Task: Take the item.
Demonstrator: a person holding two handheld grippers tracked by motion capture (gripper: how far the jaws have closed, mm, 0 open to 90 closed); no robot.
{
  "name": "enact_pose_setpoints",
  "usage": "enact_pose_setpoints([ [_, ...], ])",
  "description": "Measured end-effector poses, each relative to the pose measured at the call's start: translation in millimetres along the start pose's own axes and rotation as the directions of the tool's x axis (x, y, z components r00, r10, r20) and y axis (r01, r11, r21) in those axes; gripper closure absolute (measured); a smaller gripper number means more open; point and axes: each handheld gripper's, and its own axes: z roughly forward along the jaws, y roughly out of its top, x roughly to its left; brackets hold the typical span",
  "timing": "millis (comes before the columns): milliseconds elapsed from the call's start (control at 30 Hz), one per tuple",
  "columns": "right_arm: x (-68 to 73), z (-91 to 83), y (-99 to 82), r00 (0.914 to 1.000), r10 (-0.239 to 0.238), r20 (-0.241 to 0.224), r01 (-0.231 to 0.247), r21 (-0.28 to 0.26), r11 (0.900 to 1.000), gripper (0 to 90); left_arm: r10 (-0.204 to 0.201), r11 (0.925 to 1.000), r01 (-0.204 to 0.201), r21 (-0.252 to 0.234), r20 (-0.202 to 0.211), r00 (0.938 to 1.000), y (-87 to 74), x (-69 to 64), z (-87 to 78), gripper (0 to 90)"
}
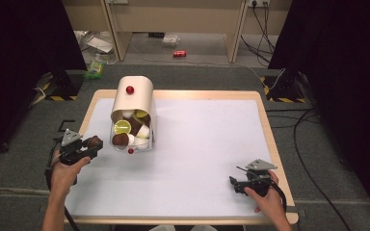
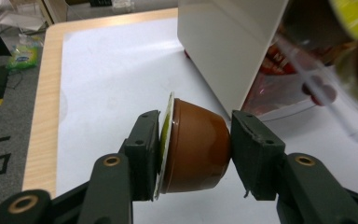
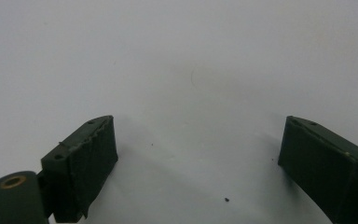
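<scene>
- The brown capsule (image 2: 196,145) is pinched end to end in the left hand-held gripper (image 2: 195,149): one pad on the foil lid, the other on the rounded bottom.
- Looks light and thin-walled to me, probably smooth plastic, so a hard squeeze could dent it or pop the foil. I'd say lid-to-base is the safer hold; the tapered sides seem likely to slip.
- Just past the jaws, off to one side, sits the cream dispenser (image 1: 134,102), tipped over with more capsules (image 1: 131,129) spilling from its clear front.
- Everything rests over the white worktop (image 1: 207,144).
- The right hand-held gripper (image 3: 196,163) sits well apart, jaws spread wide, nothing between them.
</scene>
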Motion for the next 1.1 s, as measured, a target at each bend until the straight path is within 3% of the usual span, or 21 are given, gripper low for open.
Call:
enact_pose_setpoints([
  [133,0.0,0.0,0.0,1.0000,0.000,0.000,0.000,0.000,1.0000,11.5,0.001,0.9995,0.000,0.033,-0.005,1.0000,-6.6,1.7,9.9,53.2],
  [600,0.0,0.0,0.0,1.0000,0.001,0.000,-0.001,0.000,1.0000,11.4,0.000,0.9968,0.002,0.080,-0.016,0.9999,-18.6,5.2,26.2,53.0],
  [1100,0.0,0.0,0.0,1.0000,0.000,0.000,0.000,0.000,1.0000,11.4,0.003,0.9959,-0.002,0.091,-0.012,0.9999,-25.0,4.9,36.3,51.3],
])
